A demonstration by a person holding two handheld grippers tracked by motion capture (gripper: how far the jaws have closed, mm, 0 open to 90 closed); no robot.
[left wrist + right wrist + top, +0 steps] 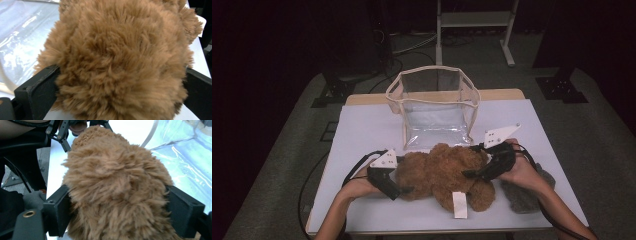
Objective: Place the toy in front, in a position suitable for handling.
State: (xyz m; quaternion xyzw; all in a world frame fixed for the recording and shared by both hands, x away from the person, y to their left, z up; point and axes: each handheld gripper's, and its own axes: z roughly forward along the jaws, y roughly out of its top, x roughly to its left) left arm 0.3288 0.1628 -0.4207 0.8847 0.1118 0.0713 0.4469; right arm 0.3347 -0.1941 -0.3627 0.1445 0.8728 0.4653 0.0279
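Observation:
A brown plush bear [442,172] lies across the white table [362,130] near its front edge, a white tag [459,204] sticking out below it. My left gripper [404,176] grips the bear's left end; in the left gripper view the fur [120,57] bulges between both black fingers [37,92]. My right gripper [474,161] is shut on the bear's right end, and its fingers [57,212] press into the fur [117,190] from both sides. The left gripper [75,127] also appears beyond the bear in the right gripper view.
A clear plastic bag with cream trim [434,107] stands open just behind the bear, mouth upward. A grey fuzzy item [522,192] lies under the right forearm near the table's front right. A white frame [474,20] stands on the floor beyond the table.

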